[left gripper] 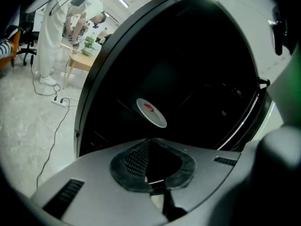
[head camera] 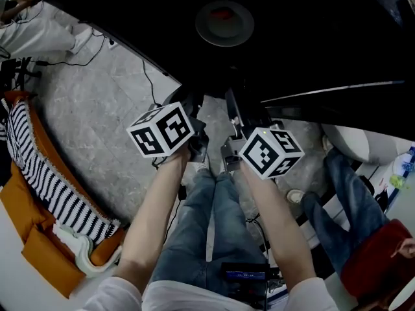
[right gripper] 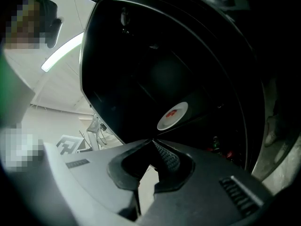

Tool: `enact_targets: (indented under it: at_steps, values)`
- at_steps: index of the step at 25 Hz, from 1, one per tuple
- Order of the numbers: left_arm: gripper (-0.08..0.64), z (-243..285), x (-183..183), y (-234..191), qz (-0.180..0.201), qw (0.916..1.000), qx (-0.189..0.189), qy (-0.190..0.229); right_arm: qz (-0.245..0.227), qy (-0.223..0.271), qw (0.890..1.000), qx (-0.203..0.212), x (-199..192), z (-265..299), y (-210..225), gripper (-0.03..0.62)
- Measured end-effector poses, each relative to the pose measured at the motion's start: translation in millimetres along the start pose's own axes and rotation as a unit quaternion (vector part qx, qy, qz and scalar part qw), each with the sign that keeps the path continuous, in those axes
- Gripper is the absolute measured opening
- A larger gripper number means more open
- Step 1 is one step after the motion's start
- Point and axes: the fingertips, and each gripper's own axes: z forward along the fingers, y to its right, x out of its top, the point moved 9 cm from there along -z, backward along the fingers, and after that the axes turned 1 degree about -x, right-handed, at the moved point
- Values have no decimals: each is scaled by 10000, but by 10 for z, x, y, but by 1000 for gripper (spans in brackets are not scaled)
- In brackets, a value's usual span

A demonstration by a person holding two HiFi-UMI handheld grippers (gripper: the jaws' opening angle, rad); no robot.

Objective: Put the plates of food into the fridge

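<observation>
Left tool (left gripper: 149, 140) and right tool (right gripper: 153, 141) are both closed, empty; the plate (head camera: 224, 23) lies ahead ungrasped, so the next move likely means reaching and opening

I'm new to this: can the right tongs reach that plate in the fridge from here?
Probably yes: the fridge looks open and nothing shows between the right tongs and the plate. They are shut and empty, so would need opening first.

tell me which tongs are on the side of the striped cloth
The left tongs: in the head view the striped cloth lies off to their side, with the right tongs farther from it.
</observation>
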Motion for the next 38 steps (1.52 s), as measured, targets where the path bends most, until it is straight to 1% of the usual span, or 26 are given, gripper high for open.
enact_targets:
  at_steps: [2, 5, 9, 11, 15, 19, 22, 27, 31, 34, 38]
  values:
    - [6, -43, 11, 93, 226, 9997, -24, -4, 11, 21, 10000, -29, 16, -75, -47, 9]
    - [6, -118, 36, 259, 666, 9978, -56, -38, -2, 62, 10000, -24, 59, -214, -163, 9]
    - [6, -211, 102, 448, 1233, 9924, -29, -44, -220, 40, 9997, 0, 161, -329, -309, 9]
    - [6, -264, 124, 542, 1411, 9900, -59, -50, -323, 63, 9994, -61, 229, -414, -365, 9]
    - [6, -345, 181, 688, 1540, 9880, -76, -10, -495, 262, 9980, -284, 390, -602, -422, 9]
    - [6, -462, 300, 784, 1716, 9852, -46, 38, -745, 292, 9961, -381, 506, -659, -536, 9]
    - [6, -556, 397, 876, 1886, 9820, -19, 82, -1007, 331, 9936, -378, 624, -688, -659, 9]
    - [6, -675, 424, 1003, 2184, 9757, 83, 119, -1437, 429, 9880, -363, 738, -830, -767, 9]
    - [6, -793, 487, 1093, 2366, 9712, 148, 226, -1792, 357, 9826, -330, 799, -936, -864, 9]
    - [6, -898, 527, 1142, 2499, 9675, 236, 307, -1975, 363, 9790, -347, 851, -1048, -948, 9]
    - [6, -1019, 598, 1242, 2665, 9619, 300, 525, -2171, 446, 9745, -362, 926, -1174, -1054, 9]
